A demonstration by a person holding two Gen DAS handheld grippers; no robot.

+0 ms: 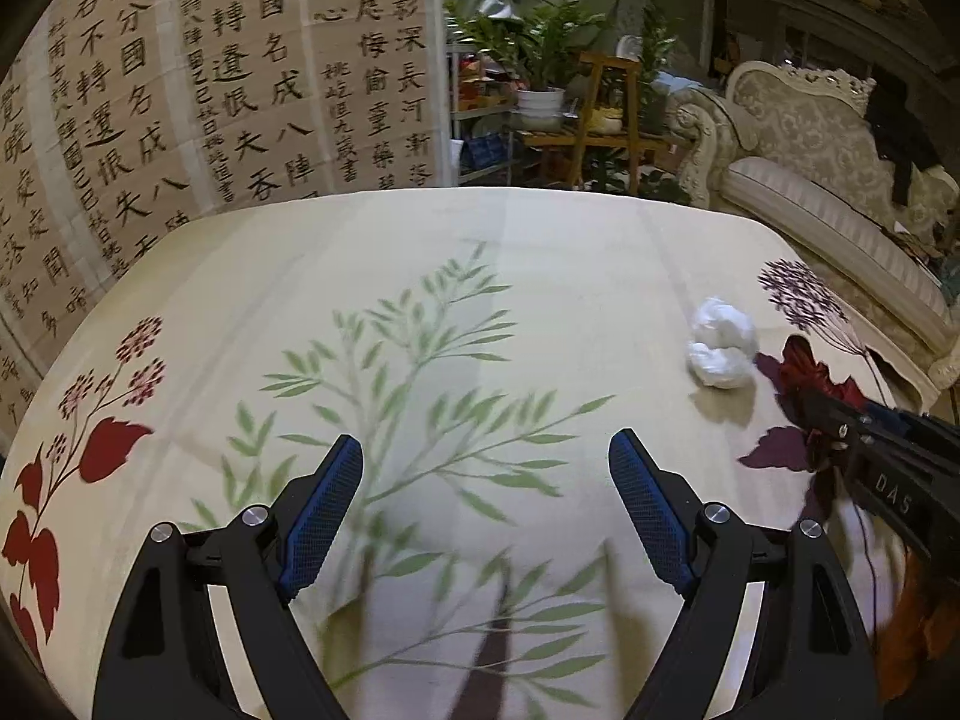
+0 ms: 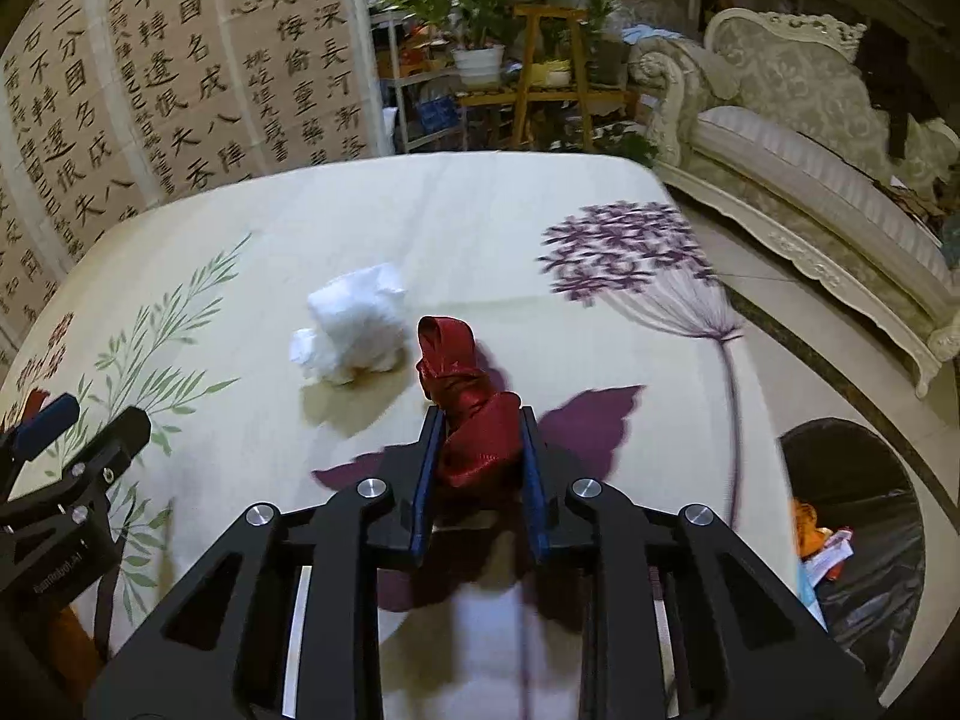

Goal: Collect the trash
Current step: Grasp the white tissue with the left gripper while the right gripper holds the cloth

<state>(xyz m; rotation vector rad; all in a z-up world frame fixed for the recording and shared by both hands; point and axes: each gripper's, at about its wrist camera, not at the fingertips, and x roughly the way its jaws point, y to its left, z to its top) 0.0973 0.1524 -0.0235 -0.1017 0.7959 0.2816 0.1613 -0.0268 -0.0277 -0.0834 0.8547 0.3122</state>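
Observation:
A crumpled shiny red ribbon [image 2: 447,348] sticks up from between the blue pads of my right gripper [image 2: 480,417], which is shut on it just above the floral tablecloth [image 2: 480,228]. A white tissue wad [image 2: 354,324] lies on the cloth just left of and beyond the ribbon, apart from it. In the left wrist view the tissue wad [image 1: 720,348] lies at the right, with the red ribbon [image 1: 807,369] and the right gripper [image 1: 840,420] beside it. My left gripper [image 1: 486,450] hangs open over the leaf print, with nothing between its fingers.
A bin lined with a black bag [image 2: 840,438] stands on the floor off the table's right edge, with wrappers inside. An ornate sofa [image 2: 810,138] runs along the right. A calligraphy screen [image 2: 150,90] and potted plants [image 2: 480,54] stand behind the table.

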